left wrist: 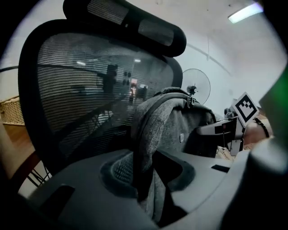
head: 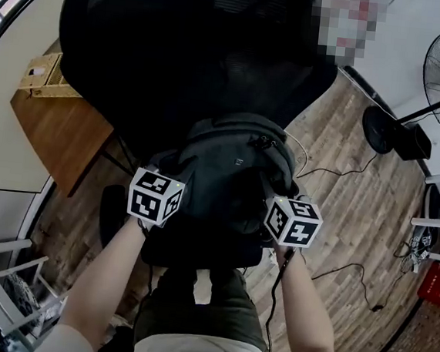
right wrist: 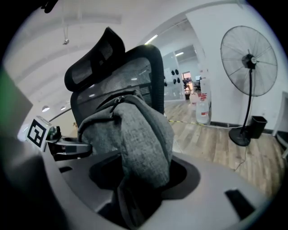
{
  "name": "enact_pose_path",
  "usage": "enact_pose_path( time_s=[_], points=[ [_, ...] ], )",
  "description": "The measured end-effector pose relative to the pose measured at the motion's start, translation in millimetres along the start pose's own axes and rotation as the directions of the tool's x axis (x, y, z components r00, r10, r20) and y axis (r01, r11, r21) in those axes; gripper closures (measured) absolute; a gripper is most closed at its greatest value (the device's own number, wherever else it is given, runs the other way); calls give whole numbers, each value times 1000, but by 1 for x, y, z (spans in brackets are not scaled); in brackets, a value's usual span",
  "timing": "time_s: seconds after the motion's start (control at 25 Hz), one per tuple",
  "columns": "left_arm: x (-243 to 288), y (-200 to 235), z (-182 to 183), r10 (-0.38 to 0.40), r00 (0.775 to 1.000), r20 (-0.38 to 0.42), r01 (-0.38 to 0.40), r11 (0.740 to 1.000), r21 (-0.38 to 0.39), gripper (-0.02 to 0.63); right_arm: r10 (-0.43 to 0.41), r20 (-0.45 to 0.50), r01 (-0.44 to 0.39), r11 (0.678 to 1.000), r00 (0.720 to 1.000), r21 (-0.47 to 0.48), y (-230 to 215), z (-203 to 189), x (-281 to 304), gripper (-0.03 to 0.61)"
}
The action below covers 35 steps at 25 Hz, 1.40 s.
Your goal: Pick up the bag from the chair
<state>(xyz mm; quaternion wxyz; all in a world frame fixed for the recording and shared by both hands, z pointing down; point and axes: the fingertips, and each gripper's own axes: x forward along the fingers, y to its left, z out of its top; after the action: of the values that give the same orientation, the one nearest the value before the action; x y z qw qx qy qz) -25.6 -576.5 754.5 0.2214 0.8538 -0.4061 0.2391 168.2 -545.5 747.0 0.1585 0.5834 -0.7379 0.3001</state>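
Holds the dark grey woven-fabric backpack upright just before the black mesh office chair's backrest. Pinches its cloth in the left gripper and the right gripper, both clamped on opposite flanks, likely to share the weight and stop tipping.

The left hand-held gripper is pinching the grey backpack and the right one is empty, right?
Not quite. The right hand-held gripper isn't empty: the right gripper view shows its jaws shut on the grey backpack too. The left hand-held gripper does pinch it.
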Motion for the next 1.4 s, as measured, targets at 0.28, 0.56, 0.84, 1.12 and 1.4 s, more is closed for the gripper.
enact_pose_path(
  time_s=[0.28,0.56,0.84,1.12,1.4],
  points=[
    [-62,-13,41,34,996,88,-34,999,5,522,58,60,-55,997,997,-45,39,45,-45,376],
    [-145,-21,111,61,982,180,-65,998,18,525,122,96,-109,986,988,-128,91,123,-107,382],
    [-242,-40,187,82,948,306,-114,990,89,525,190,184,-143,960,964,-240,147,206,-186,388],
    [-334,-62,241,92,900,427,-165,977,137,528,250,267,-159,934,931,-319,197,260,-261,388],
    [-408,-92,263,79,835,545,-204,964,172,528,289,356,-154,919,889,-364,231,277,-327,388]
  ],
)
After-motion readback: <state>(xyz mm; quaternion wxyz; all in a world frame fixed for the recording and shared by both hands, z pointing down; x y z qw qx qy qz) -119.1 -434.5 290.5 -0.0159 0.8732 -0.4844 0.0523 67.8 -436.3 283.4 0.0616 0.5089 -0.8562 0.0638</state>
